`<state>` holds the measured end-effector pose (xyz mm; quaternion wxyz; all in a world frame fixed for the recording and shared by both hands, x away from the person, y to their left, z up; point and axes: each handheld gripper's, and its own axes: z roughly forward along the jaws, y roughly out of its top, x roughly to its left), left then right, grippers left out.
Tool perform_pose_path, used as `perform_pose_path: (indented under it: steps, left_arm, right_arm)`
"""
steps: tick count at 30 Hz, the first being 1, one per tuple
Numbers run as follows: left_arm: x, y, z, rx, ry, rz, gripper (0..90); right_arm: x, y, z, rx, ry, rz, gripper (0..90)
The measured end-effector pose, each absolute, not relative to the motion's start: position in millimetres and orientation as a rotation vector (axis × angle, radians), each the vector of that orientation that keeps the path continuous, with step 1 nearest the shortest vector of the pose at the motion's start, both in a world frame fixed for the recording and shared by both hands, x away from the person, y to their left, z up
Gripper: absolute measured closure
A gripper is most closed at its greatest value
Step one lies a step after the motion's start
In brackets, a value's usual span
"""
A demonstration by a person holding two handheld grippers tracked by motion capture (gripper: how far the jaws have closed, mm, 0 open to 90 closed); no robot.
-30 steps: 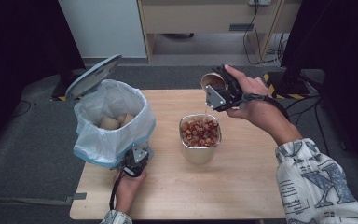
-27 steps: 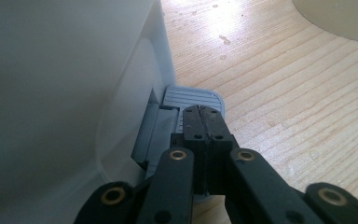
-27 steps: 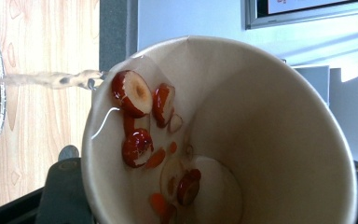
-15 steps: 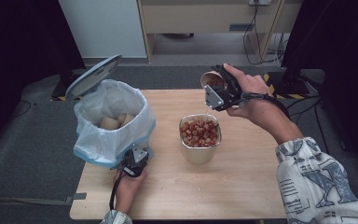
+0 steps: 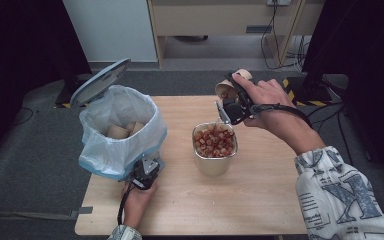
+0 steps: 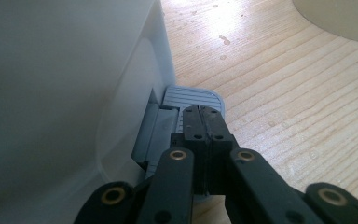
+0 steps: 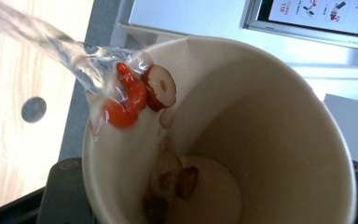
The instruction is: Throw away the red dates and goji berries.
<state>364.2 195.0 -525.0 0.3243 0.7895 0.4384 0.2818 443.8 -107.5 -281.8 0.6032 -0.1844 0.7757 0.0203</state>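
Note:
My right gripper (image 5: 232,107) is shut on a tan paper cup (image 5: 226,90), tipped over a metal container (image 5: 214,167) full of red and pale fruit pieces. In the right gripper view, clear liquid (image 7: 51,44) streams off the rim of the paper cup (image 7: 261,116). Red fruit pieces (image 7: 137,93) cling at the lip and more lie at the bottom. My left gripper (image 5: 145,172) is shut at the foot of a lined bin (image 5: 120,130). Its closed tips (image 6: 203,114) rest on the grey ribbed pedal (image 6: 186,95).
The bin's lid (image 5: 100,80) stands open and paper cups (image 5: 122,130) lie inside the bag. The wooden table (image 5: 260,200) has bare room in front of and to the right of the container. A person's patterned sleeve (image 5: 340,195) comes in at the bottom right.
The right hand with the cup has shifted only slightly above the container. The left gripper and the bin have stayed where they were.

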Motion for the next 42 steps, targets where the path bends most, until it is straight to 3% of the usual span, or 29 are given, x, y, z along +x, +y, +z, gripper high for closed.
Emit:
perform_pose_path:
  steps: [35,42]
  left_arm:
    - [364,194,-525,2.07,1.151,0.741,89.0]
    - [364,195,-525,2.071,1.15,0.739,89.0]
  right_arm:
    - [439,-102,-279,-0.508,1.731,-0.047,33.0]
    - [439,-93,-302,-0.659,1.698,-0.214,33.1]
